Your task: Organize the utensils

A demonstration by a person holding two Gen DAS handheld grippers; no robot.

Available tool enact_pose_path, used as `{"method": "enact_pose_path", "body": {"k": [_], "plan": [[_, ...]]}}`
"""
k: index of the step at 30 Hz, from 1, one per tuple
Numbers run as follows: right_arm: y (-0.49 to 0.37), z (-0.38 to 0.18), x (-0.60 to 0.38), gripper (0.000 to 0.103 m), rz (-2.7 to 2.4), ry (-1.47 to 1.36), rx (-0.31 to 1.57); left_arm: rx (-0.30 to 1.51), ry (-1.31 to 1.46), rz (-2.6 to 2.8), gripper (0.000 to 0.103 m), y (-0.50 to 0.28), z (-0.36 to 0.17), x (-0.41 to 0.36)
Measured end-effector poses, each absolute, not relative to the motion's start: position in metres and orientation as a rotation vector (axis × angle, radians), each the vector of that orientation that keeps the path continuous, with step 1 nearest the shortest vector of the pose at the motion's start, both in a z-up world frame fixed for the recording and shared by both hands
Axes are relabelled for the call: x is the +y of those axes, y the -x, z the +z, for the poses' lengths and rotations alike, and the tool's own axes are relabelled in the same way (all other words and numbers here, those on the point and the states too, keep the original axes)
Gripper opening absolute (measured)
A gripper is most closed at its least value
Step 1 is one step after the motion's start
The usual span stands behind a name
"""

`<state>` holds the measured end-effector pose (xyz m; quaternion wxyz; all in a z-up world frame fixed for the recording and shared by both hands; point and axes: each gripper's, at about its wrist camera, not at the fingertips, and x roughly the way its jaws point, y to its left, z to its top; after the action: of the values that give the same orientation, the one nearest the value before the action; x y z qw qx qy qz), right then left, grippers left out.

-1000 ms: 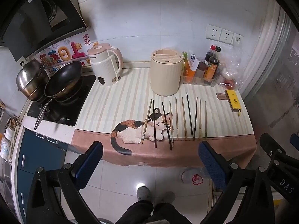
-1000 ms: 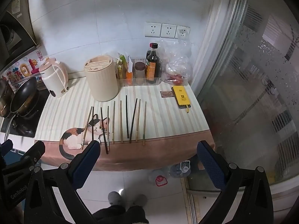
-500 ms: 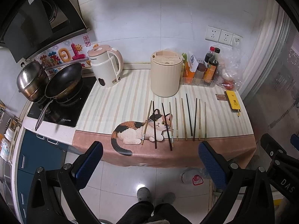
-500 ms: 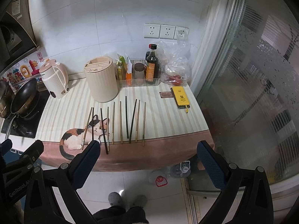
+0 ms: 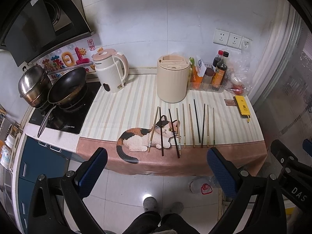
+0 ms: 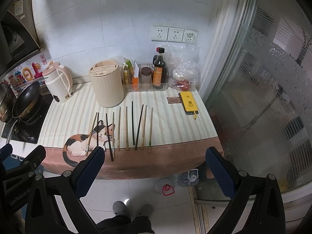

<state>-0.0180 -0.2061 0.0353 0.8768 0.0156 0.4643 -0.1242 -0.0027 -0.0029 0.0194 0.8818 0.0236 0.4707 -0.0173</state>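
Observation:
Several chopsticks [image 5: 183, 125] [image 6: 126, 127], some light wood and some dark, lie side by side on the striped cat-print cloth [image 5: 120, 113] [image 6: 175, 124] near the counter's front edge. A cream cylindrical utensil holder [image 5: 172, 80] [image 6: 107, 83] with slots on top stands just behind them. My left gripper [image 5: 156, 167] is open and empty, held back from the counter above the floor. My right gripper [image 6: 154, 167] is open and empty, also short of the counter's front edge. The right gripper's body shows at the right edge of the left wrist view [image 5: 288, 167].
A kettle [image 5: 111, 72] stands left of the holder, and a wok [image 5: 67, 85] and a steel pot [image 5: 33, 83] sit on the hob. A tray of sauce bottles [image 6: 154, 74], a plastic bag [image 6: 183, 68] and a yellow phone [image 6: 189, 103] stand at the right. A glass door [image 6: 263, 97] bounds the right side.
Both views have shifted slightly; the counter sits a little lower and nearer in frame. Both grippers stay open and empty. Nothing on the counter has moved.

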Motion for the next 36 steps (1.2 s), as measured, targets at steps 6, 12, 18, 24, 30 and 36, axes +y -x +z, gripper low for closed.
{"method": "enact_pose_path", "body": {"k": [6, 12, 18, 24, 30, 36], "plan": [[0.0179, 0.0375, -0.2045, 0.103, -0.257, -0.033, 0.969, 0.979, -0.05, -0.034, 0.103, 0.0057, 0.0163, -0.0029], [0.019, 0.0378, -0.2032, 0.103, -0.257, -0.033, 0.968, 0.975, -0.049, -0.034, 0.103, 0.0047, 0.019, -0.0037], [0.0189, 0.0377, -0.2031, 0.103, -0.258, -0.032, 0.968, 0.973, -0.049, -0.036, 0.103, 0.0055, 0.019, -0.0041], [0.0198, 0.0378, -0.2036, 0.103, -0.257, -0.034, 0.967, 0.971, -0.05, -0.035, 0.103, 0.0057, 0.0188, -0.0041], [0.0197, 0.0381, -0.2033, 0.103, -0.256, -0.034, 0.966, 0.972, -0.047, -0.035, 0.103, 0.006, 0.0183, -0.0042], [0.0188, 0.0374, -0.2017, 0.103, -0.255, -0.033, 0.968, 0.972, -0.044, -0.036, 0.103, 0.0068, 0.0189, -0.0041]]}}
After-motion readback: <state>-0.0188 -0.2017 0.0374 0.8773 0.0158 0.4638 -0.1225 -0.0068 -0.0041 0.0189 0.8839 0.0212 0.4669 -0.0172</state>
